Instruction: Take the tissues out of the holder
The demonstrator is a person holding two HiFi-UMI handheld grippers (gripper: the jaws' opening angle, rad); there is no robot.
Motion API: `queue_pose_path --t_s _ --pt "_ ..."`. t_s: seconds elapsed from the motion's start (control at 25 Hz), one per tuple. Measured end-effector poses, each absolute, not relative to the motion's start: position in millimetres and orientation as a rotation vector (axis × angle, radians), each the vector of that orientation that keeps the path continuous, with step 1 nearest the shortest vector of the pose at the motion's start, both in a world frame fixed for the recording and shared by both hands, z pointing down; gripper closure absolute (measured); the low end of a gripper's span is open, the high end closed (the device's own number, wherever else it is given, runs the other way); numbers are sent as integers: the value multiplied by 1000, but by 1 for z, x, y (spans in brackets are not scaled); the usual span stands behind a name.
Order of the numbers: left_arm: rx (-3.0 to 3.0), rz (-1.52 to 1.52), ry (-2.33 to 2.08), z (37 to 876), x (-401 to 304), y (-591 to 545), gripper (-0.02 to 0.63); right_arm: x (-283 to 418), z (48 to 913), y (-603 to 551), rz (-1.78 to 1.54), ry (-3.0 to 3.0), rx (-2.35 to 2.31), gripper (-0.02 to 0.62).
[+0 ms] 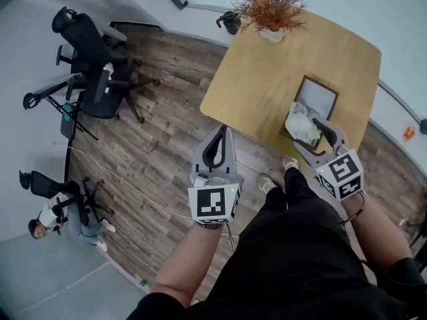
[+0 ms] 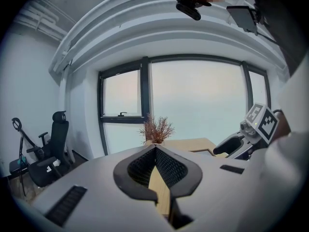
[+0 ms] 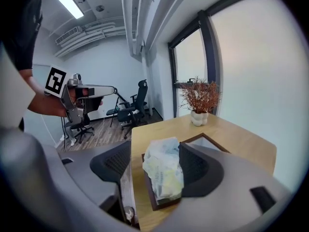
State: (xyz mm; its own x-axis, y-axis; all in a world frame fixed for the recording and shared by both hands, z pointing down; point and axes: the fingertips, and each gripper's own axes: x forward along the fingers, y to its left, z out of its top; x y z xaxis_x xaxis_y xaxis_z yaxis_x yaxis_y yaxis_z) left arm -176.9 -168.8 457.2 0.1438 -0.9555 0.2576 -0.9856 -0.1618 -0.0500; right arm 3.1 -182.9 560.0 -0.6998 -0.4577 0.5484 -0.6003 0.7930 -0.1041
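A crumpled plastic pack of tissues (image 1: 303,125) (image 3: 163,170) lies in a dark-framed holder (image 1: 319,93) (image 3: 150,204) near the front edge of the wooden table (image 1: 267,85). My right gripper (image 1: 305,115) (image 3: 154,146) stands open around the pack. The pack rests against the right pad (image 3: 195,166), and a gap shows on the left side. My left gripper (image 1: 223,131) (image 2: 155,148) is shut and empty. It hangs over the wooden floor, left of the table, apart from the holder.
A pot with a dried reddish plant (image 1: 270,9) (image 3: 200,100) stands at the table's far edge. Black office chairs (image 1: 93,52) stand to the left on the floor. A person (image 1: 50,217) sits low at the far left. Windows lie beyond the table.
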Motion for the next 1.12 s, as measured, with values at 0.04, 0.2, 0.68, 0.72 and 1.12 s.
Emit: queue_pose_path --t_s 0.04,0.2,0.68,0.72,1.12 --pt "2267 358 -1943 460 -178 -168 601 1 566 -184 387 -2465 776 297" --pt "2220 388 -1949 472 -188 -167 601 -7 585 -188 390 -2433 758 287" --pt "2148 448 -1943 495 -204 -163 601 1 631 -202 462 -2258 841 288" --pt "2144 450 -1942 496 -204 -162 601 1 631 -203 463 -2262 839 290" --pt "2131 440 -1938 501 -207 -158 601 8 629 -208 461 -2253 824 471"
